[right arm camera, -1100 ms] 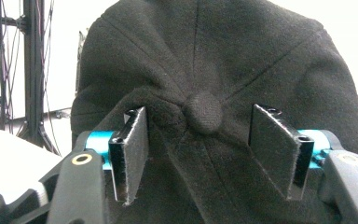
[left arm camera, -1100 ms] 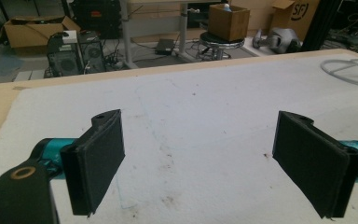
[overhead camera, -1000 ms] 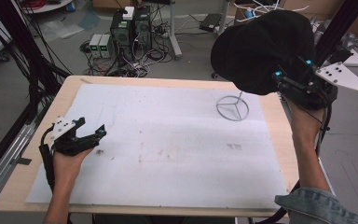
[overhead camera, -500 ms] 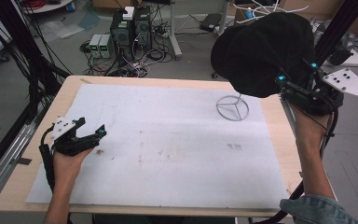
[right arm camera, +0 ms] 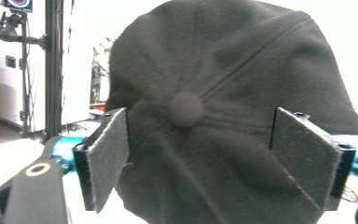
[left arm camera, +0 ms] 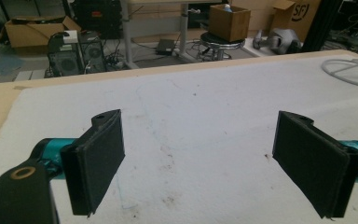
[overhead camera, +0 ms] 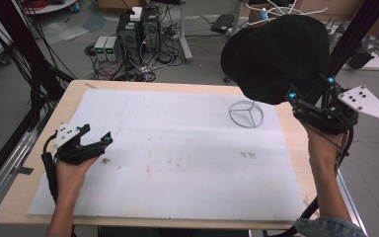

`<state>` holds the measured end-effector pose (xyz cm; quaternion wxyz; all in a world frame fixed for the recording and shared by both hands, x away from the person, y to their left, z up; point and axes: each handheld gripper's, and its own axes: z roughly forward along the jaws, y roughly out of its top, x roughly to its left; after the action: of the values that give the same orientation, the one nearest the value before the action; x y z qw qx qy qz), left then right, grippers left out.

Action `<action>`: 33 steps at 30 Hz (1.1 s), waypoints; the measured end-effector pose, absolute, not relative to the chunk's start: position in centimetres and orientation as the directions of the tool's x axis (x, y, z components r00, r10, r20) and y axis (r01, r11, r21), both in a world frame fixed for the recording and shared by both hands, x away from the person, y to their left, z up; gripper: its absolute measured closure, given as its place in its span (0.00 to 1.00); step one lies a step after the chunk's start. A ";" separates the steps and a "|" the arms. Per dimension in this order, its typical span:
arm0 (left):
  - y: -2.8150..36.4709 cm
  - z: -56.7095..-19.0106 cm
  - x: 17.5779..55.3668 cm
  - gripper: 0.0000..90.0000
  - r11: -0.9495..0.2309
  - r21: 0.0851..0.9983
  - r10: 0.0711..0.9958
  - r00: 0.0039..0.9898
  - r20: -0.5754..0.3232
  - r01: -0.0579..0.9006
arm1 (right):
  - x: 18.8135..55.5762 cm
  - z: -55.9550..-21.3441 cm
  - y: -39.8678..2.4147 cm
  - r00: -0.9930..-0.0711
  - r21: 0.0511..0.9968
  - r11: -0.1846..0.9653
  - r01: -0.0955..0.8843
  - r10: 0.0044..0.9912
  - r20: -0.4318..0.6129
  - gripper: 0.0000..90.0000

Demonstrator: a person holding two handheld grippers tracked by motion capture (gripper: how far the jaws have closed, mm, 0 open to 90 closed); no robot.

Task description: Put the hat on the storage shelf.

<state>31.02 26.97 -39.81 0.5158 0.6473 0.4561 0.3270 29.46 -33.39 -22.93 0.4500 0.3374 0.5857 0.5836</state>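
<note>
A black fabric cap (overhead camera: pixel 279 54), soft and dome-shaped, sits raised above the far right part of the table on a stand whose white wire ring base (overhead camera: pixel 246 114), a circle with three spokes meeting at its centre, rests on the white sheet; the cap's cloth is matt and slightly fuzzy, cut in wedge panels whose seams run to a small covered button (right arm camera: pixel 185 108) at the crown, and in the high view a curved brim juts from its left side; in the right gripper view the crown faces the camera, the seams fanning out like spokes. The right gripper (overhead camera: pixel 310 95), black plastic with teal accents and a grey three-cornered plate, is held just beside the cap's lower right edge; its jaws have just been opening and stand wide, their dark felt-like pads (right arm camera: pixel 106 150) on either side of the crown and apart from the cloth, so nothing is clamped. The left gripper (overhead camera: pixel 96 139), of the same build, rests low over the near left part of the table in the person's hand, its rectangular fibrous pads (left arm camera: pixel 100 161) parted wide with only bare sheet between them. The white table covering (overhead camera: pixel 177 148) is flat, thin and faintly stained with brownish specks; the pale wooden tabletop (overhead camera: pixel 29 148) shows around its border.
</note>
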 end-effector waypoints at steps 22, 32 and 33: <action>26.6 -39.9 31.1 0.19 -0.064 0.966 0.926 0.377 -0.036 0.250 | 27.2 -28.8 -29.0 -0.500 0.990 0.106 -0.093 0.855 -0.138 0.13; 26.5 -40.0 31.0 0.19 -0.063 0.966 0.924 0.381 -0.039 0.250 | 27.1 -31.6 -28.1 -0.526 0.993 0.104 -0.049 0.843 -0.114 0.13; 26.5 -40.0 31.0 0.19 -0.065 0.966 0.924 0.381 -0.037 0.251 | 27.1 -32.0 -28.0 -0.528 0.994 0.103 -0.044 0.842 -0.111 0.13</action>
<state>31.03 26.47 -39.97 0.5146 0.6523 0.4505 0.3268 27.06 -28.05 -31.97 0.3737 0.3108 0.6418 0.5932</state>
